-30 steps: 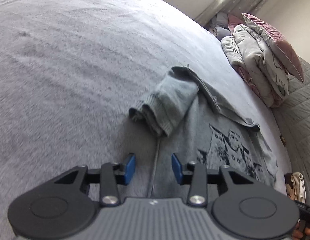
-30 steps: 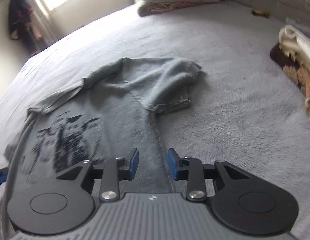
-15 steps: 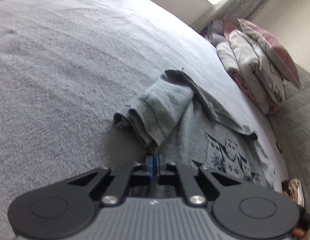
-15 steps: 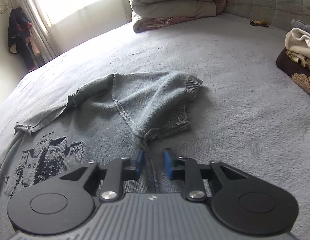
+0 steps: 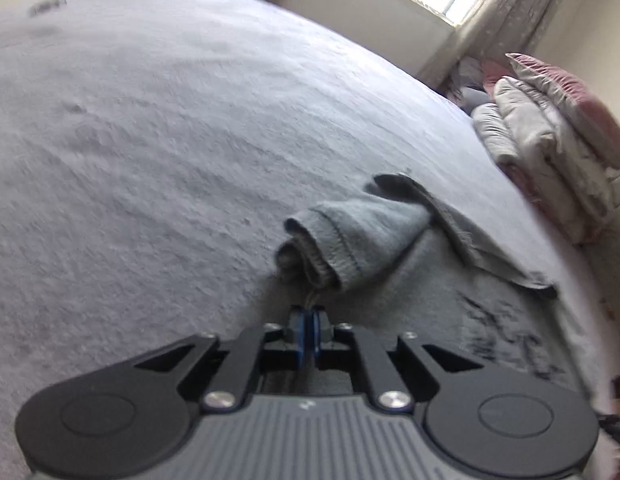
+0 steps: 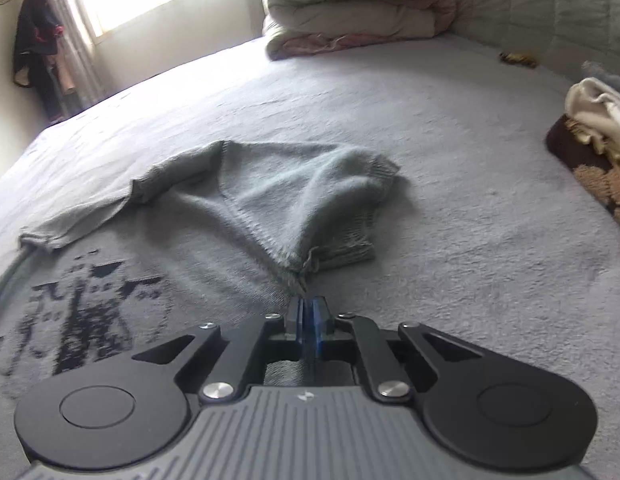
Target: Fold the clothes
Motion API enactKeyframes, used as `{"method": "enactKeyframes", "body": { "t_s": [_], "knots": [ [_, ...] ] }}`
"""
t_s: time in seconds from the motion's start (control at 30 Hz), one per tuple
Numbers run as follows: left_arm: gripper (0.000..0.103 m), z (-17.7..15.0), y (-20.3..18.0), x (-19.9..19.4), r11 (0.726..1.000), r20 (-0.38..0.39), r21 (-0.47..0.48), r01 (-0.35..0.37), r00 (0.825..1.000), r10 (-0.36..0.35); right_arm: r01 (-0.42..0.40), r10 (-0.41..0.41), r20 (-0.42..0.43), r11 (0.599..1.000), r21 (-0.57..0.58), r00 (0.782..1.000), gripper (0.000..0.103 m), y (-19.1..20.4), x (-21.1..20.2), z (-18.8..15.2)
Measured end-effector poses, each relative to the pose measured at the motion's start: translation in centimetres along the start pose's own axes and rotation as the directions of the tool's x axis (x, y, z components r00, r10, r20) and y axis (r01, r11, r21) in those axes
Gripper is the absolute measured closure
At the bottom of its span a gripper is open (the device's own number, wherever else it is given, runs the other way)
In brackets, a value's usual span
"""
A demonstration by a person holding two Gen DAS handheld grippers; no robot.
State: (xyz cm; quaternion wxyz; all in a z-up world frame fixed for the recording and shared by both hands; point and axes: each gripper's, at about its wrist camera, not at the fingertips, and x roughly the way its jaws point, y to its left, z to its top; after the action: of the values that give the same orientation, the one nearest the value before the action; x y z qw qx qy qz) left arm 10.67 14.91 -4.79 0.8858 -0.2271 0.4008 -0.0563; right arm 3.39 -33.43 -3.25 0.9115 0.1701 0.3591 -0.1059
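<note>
A grey knitted sweater [image 5: 422, 280] with a dark castle print lies on the grey bed; it also shows in the right wrist view [image 6: 214, 248]. Its sleeve [image 5: 350, 236] is folded over the body. My left gripper [image 5: 309, 324] is shut on the sweater's side edge just below the folded sleeve. My right gripper [image 6: 308, 316] is shut on the sweater's other side edge, below its folded sleeve [image 6: 318, 200]. Both pinched edges are lifted a little off the bed.
The grey bedspread [image 5: 150, 160] spreads wide to the left. Folded quilts and a pink pillow [image 5: 550, 152] are stacked at the headboard; the stack also shows in the right wrist view [image 6: 350, 8]. A pile of clothes [image 6: 598, 132] lies at the right. Dark clothes [image 6: 34, 44] hang by the window.
Both grippers closed: the left shut on the sweater's edge half a second ago, the right just now. Both have lifted slightly, pulling the fabric taut.
</note>
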Motion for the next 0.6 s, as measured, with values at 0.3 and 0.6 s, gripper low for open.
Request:
{"method": "enactKeyframes", "body": {
  "t_s": [0.3, 0.6],
  "knots": [
    [0.092, -0.8, 2.3, -0.9, 0.992, -0.129, -0.089, 0.092, 0.986, -0.103, -0.119, 0.151, -0.172, 0.977, 0.179, 0.973, 0.083, -3.6, -0.9, -0.6],
    [0.092, -3.9, 3.5, -3.0, 0.978, -0.195, -0.136, 0.159, 0.963, -0.184, -0.137, 0.206, -0.242, 0.953, 0.271, 0.948, 0.083, -4.9, -2.7, -2.3]
  ]
}}
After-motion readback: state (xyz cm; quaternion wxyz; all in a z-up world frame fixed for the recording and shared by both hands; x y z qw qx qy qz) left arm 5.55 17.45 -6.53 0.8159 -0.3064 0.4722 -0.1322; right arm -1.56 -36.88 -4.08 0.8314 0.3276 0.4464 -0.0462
